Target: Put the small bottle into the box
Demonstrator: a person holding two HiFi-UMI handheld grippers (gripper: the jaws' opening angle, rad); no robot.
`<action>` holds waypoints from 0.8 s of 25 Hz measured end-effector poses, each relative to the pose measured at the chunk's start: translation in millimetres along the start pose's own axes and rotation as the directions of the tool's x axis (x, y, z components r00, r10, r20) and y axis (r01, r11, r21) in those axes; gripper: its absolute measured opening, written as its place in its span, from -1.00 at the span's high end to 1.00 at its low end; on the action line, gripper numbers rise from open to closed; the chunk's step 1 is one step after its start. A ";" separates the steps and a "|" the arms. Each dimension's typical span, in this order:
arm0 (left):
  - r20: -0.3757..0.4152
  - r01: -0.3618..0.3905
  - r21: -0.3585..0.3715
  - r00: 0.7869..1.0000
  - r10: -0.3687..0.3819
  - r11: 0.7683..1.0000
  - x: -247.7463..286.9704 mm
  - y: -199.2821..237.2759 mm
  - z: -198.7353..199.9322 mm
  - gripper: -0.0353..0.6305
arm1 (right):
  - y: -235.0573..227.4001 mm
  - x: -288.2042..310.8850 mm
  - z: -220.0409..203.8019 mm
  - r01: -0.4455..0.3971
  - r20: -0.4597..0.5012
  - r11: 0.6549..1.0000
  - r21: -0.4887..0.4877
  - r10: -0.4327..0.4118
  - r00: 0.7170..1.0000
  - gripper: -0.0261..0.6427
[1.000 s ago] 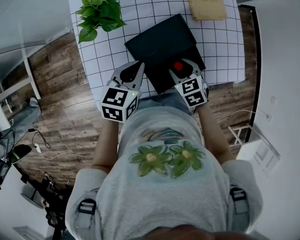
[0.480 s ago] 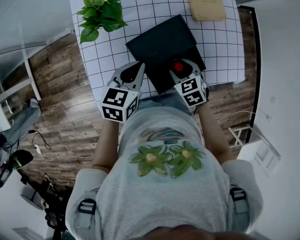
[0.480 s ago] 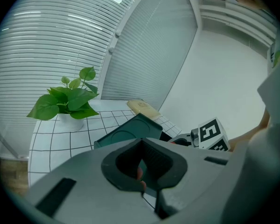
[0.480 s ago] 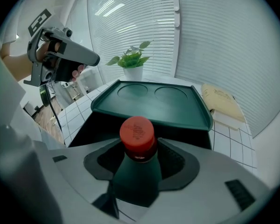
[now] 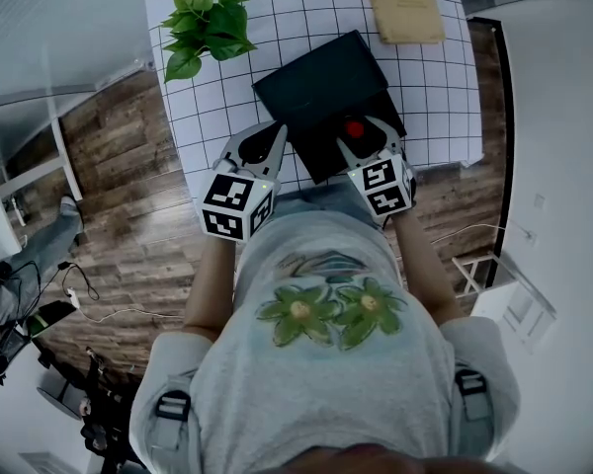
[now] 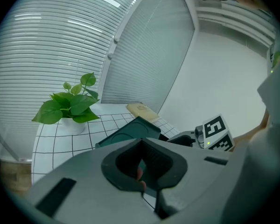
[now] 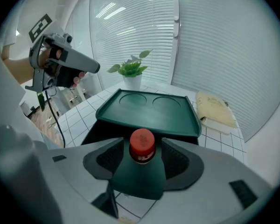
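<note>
The small bottle point(image 7: 142, 146) has a red cap point(image 5: 353, 129) and a dark green body. My right gripper point(image 5: 356, 136) is shut on it, a jaw against each side of it below the cap, at the near edge of the dark green box point(image 5: 321, 87). The box's lid point(image 7: 149, 108) stands open just beyond the bottle and shows two round recesses. My left gripper point(image 5: 273, 134) hangs at the box's left near corner. Its jaws point(image 6: 142, 146) meet at the tips with nothing held.
A potted green plant point(image 5: 206, 23) stands at the far left of the white grid-patterned table point(image 5: 435, 77). A tan flat package point(image 5: 405, 3) lies at the far edge behind the box. Wooden floor point(image 5: 119, 205) surrounds the table, with cables on the left.
Almost nothing: both grippers hold their places by the box, and the head view has shifted very slightly.
</note>
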State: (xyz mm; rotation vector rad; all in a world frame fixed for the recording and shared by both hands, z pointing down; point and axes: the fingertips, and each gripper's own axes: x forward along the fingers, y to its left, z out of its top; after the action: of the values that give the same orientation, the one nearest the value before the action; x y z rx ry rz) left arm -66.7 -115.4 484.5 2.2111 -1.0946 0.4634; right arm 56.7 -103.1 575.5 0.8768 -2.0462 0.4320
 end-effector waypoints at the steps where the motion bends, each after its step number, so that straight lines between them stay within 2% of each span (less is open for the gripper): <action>1: 0.006 0.000 0.005 1.000 0.000 1.000 -1.8 -1.2 1.5 0.90 | -1.7 -7.5 5.1 0.010 0.029 1.000 0.013 -0.011 1.000 0.24; 6: 0.040 0.002 0.035 0.999 -0.004 0.999 -12.6 -11.0 11.7 0.90 | -9.0 -49.8 29.3 0.046 0.178 0.997 0.063 -0.057 0.982 0.26; 8: 0.057 0.004 0.052 0.998 -0.007 0.999 -16.7 -15.6 17.3 0.90 | -13.2 -65.1 36.5 0.061 0.232 0.994 0.088 -0.080 0.969 0.35; 11: 0.083 0.005 0.082 0.996 -0.012 0.997 -23.2 -22.7 26.2 0.90 | -20.2 -87.1 47.6 0.098 0.318 0.987 0.125 -0.134 0.939 0.61; 14: 0.106 0.008 0.107 0.994 -0.020 0.994 -29.5 -30.5 34.6 0.90 | -24.5 -110.3 59.1 0.145 0.404 0.979 0.140 -0.190 0.895 0.85; 17: 0.127 0.015 0.121 0.991 -0.031 0.992 -35.7 -38.4 42.4 0.90 | -24.4 -126.4 67.3 0.155 0.455 0.975 0.159 -0.211 0.865 0.90; 20: 0.143 0.024 0.133 0.989 -0.043 0.991 -41.0 -46.5 46.4 0.90 | -23.6 -135.2 69.3 0.123 0.477 0.969 0.213 -0.213 0.853 0.90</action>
State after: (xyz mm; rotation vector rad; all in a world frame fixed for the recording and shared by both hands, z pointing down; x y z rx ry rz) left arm -52.1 -100.7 409.9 2.4069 -1.1290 0.3736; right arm 87.6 -101.9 424.9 1.3815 -2.3912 0.3107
